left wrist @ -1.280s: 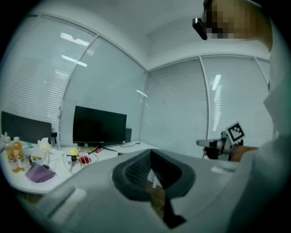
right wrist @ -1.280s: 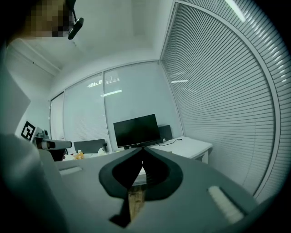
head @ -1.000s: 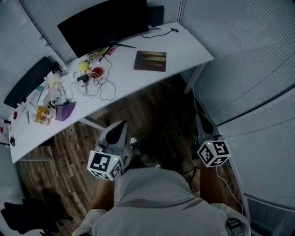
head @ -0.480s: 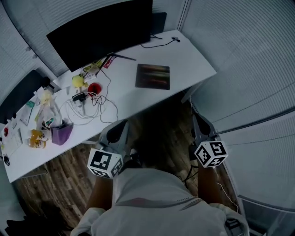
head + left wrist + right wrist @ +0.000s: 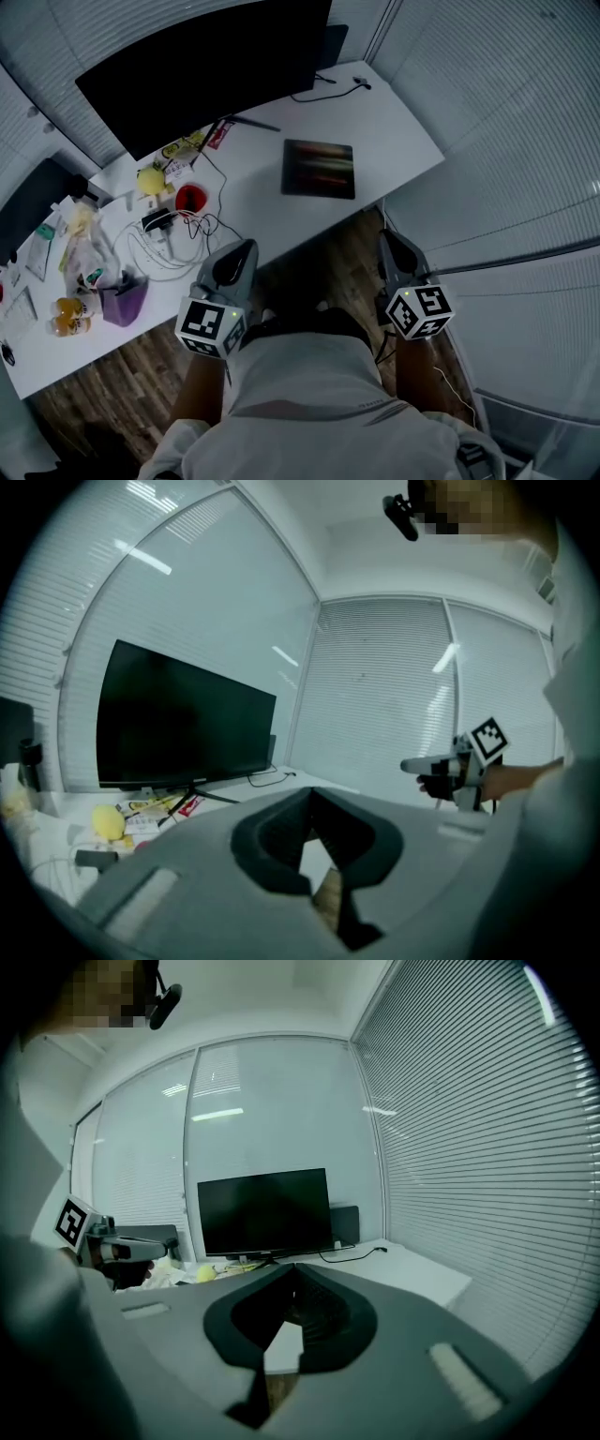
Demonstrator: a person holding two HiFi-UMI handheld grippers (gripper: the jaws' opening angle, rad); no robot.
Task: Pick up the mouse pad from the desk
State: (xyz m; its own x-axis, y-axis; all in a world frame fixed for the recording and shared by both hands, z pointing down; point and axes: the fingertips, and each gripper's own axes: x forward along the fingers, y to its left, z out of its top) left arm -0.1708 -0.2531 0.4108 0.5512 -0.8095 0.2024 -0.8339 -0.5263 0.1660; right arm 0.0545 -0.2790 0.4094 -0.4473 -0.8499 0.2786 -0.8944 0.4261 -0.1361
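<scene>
The dark mouse pad with reddish stripes lies flat on the white desk, near its front edge on the right side. My left gripper is shut and empty, held at the desk's front edge, left of and nearer than the pad. My right gripper is shut and empty too, over the wooden floor just off the desk's right end, nearer than the pad. In the left gripper view the jaws meet with nothing between them; the same holds in the right gripper view. The mouse pad is hidden in both gripper views.
A large black monitor stands at the back of the desk. Left of the pad lie tangled cables, a red cup, a yellow toy, a purple box and other clutter. Blinds cover glass walls on the right.
Both grippers and the person have moved forward toward the desk; the desk and mouse pad now sit closer and lower in the head view. Both grippers stayed shut.
</scene>
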